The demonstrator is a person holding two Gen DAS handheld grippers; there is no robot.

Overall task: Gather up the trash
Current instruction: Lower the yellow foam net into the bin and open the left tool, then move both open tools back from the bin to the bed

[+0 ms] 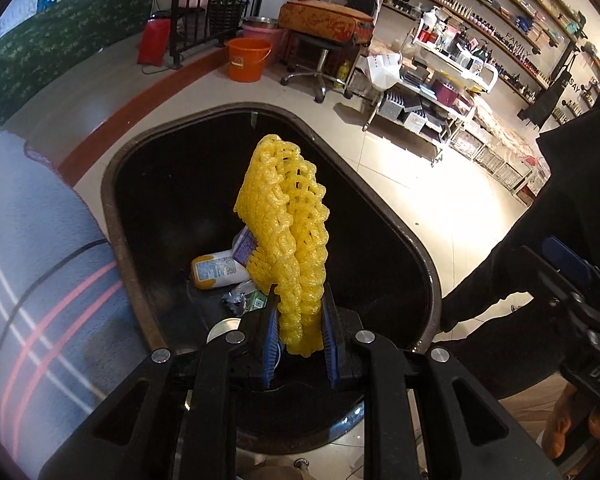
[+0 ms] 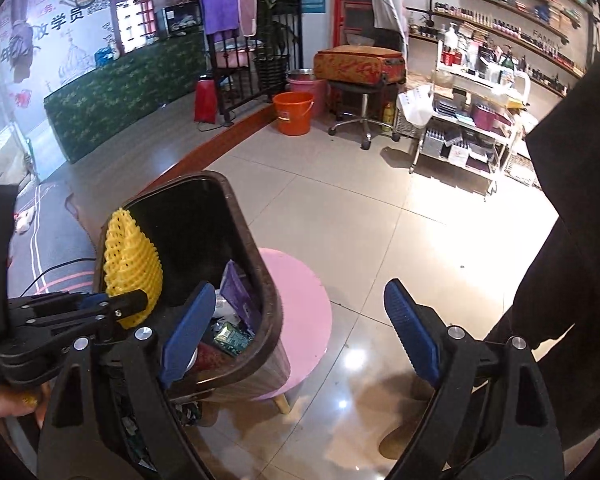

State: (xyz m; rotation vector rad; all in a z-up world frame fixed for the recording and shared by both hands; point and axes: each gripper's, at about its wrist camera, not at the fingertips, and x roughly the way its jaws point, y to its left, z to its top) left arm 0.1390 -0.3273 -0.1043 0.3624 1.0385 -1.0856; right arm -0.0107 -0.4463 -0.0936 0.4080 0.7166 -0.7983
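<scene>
Pinching yellow foam netting over the bin, left tool seems clamped; right tool gapes empty.

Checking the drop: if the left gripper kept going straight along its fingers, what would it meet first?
Probably the trash at the bottom of the black bin; the left gripper, holding yellow foam netting, points into its open mouth.

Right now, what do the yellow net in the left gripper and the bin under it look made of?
Yellow net: soft foam mesh, matte, puffy strands in an open lattice, squashed where the left gripper pinches it. Trash bin: probably hard plastic; dark, glossy inside, and the right wrist view shows a brown wood-grain look on its outer wall.
</scene>
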